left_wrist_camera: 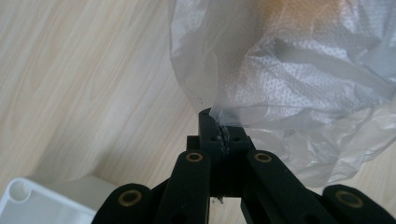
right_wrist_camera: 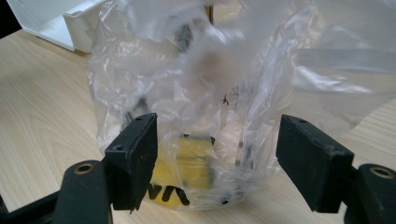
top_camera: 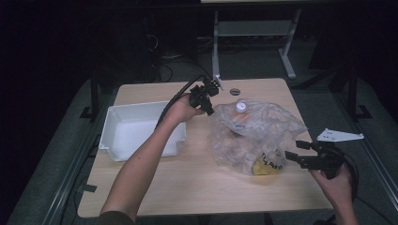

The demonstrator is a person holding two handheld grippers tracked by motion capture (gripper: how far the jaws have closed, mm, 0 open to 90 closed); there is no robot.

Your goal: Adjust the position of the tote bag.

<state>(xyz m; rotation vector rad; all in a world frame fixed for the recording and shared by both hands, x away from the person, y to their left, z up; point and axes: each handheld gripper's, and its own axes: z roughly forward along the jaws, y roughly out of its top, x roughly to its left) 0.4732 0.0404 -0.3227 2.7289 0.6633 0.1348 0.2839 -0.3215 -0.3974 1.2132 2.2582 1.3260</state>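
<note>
Right gripper [top_camera: 294,149] sits at the near right of the table [top_camera: 197,187], fingers [right_wrist_camera: 133,154] spread wide, just beside the clear plastic bag [top_camera: 256,136] and not pinching it. The bag lies mid-table, right of the white bin [top_camera: 136,133], a white cap [top_camera: 241,107] and yellow packet [right_wrist_camera: 191,170] inside. Farther off, the left gripper [left_wrist_camera: 220,135] has its fingers clamped on the bag's far-left edge.

one plastic bag [top_camera: 256,136], one white bin [top_camera: 136,129], two grippers

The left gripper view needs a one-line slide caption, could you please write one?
Left tongs shut on the edge of a clear plastic bag above a wooden table.
</note>
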